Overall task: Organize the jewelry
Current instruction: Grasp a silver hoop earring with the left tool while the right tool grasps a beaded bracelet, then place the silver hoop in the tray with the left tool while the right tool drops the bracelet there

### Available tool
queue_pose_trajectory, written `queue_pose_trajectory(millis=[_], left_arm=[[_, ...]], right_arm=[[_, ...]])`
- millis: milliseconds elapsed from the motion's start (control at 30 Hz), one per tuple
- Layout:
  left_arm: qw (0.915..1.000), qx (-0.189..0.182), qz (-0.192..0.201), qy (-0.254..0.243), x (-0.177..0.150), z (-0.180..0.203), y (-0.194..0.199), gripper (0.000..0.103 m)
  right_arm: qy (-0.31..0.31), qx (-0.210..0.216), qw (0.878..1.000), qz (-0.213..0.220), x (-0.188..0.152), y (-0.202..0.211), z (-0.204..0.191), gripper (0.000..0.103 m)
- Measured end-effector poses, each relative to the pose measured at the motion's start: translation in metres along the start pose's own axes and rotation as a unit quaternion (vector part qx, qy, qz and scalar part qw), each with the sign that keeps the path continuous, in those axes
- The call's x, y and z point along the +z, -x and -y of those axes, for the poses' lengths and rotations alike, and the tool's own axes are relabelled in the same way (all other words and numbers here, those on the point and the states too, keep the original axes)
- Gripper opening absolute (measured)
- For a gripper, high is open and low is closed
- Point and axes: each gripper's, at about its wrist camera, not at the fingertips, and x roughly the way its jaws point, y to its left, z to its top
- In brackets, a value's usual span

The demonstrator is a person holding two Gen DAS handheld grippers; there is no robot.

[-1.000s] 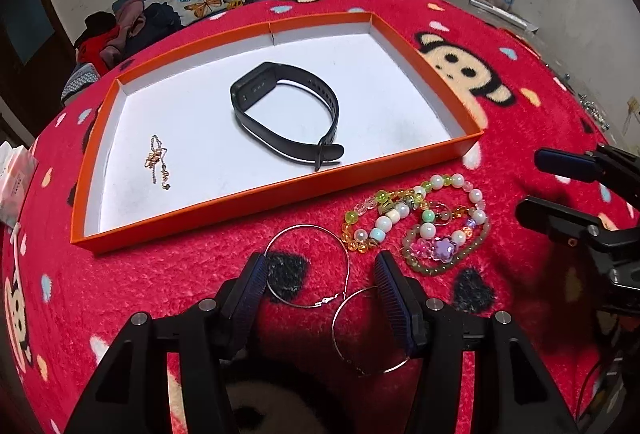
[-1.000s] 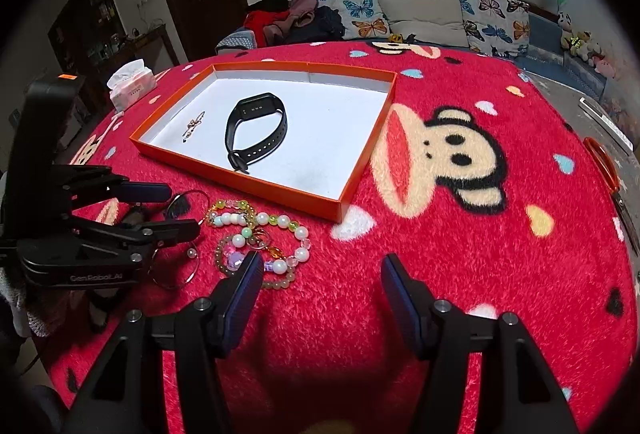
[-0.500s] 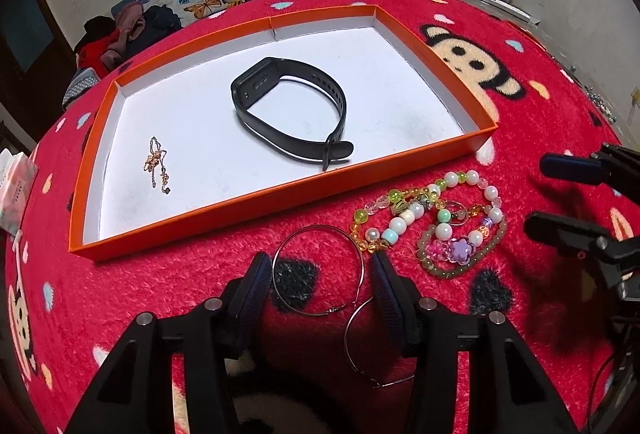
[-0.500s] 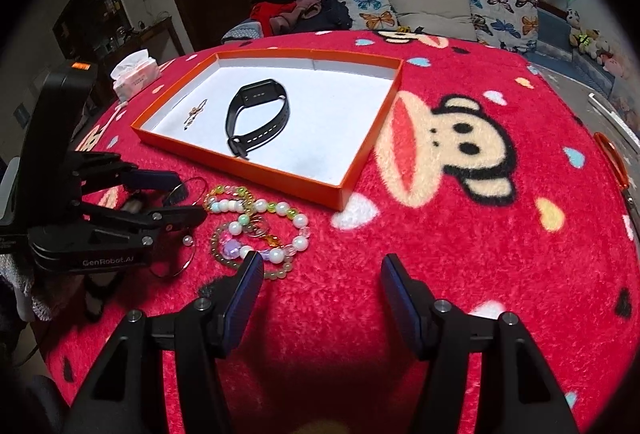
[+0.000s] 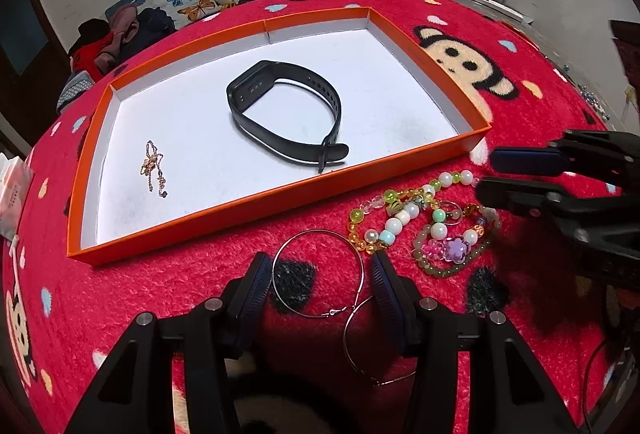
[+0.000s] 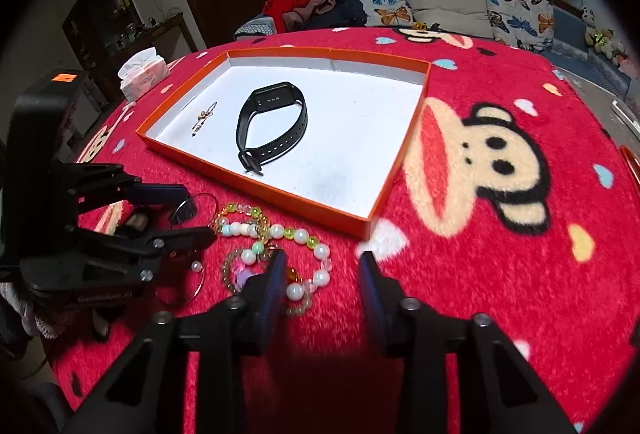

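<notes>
Red fuzzy blanket [image 5: 520, 46] covers the surface. Left wrist cam: left gripper [image 5: 322, 276] w/ fingers spread wide around the upper hoop earring [image 5: 318, 274], nothing held. 2nd hoop [image 5: 366, 346] just below. Orange tray [image 5: 256, 200] has a black watch band [image 5: 286, 116] + small gold chain [image 5: 153, 170].

Right wrist cam: right gripper [image 6: 322, 282] open too, empty, left finger over the beaded bracelets [image 6: 276, 254], which lie on the blanket just outside the tray's near edge. Tissue pack [image 6: 142, 74] far left.
</notes>
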Motion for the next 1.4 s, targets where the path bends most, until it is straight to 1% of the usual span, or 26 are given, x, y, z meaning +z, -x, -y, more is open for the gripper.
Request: queue_pose_trajectory(millis=[200,333,400,433,500,600,800,867,1167,1400], left_arm=[[1.0,-0.002,-0.001,-0.003,-0.001,-0.001,-0.001,0.055],[1.0,-0.003,0.0,-0.003,0.0,-0.002,-0.002,0.055],[1.0,-0.001,0.001,-0.008,0.0,-0.001,-0.003,0.055],[1.0,-0.001,0.002,-0.009,0.0,0.0,-0.003,0.055],[0.9999,-0.002,0.005,-0.014,0.0,0.0,-0.003,0.055],[0.9998,-0.003,0.009,-0.015,-0.001,-0.001,-0.002,0.052],[0.9997,-0.009,0.022,-0.006,-0.004,-0.003,0.007,0.051],[0.9994,-0.015,0.031,0.0,-0.005,-0.006,0.015,0.051],[0.9972,-0.019,0.07,0.017,-0.004,-0.022,0.056,0.051],[0.9945,-0.015,0.096,0.038,0.005,-0.049,0.081,0.051]], right_arm=[[0.027,-0.013,0.999,-0.013,0.0,-0.01,-0.006,0.031],[0.055,-0.026,0.998,-0.013,0.001,-0.013,-0.015,0.023],[0.069,-0.035,0.997,-0.013,0.002,-0.014,-0.018,0.018],[0.073,-0.04,0.996,-0.013,0.001,-0.015,-0.019,0.014],[0.073,-0.04,0.996,-0.012,0.001,-0.014,-0.019,0.012],[0.065,-0.037,0.997,-0.006,0.0,-0.009,-0.018,0.012],[0.057,-0.033,0.998,0.015,0.001,0.009,-0.021,0.012],[0.058,-0.031,0.998,0.024,0.003,0.016,-0.024,0.012],[0.071,-0.024,0.994,0.077,0.025,0.056,-0.042,0.012],[0.08,-0.034,0.99,0.111,0.044,0.078,-0.045,0.012]])
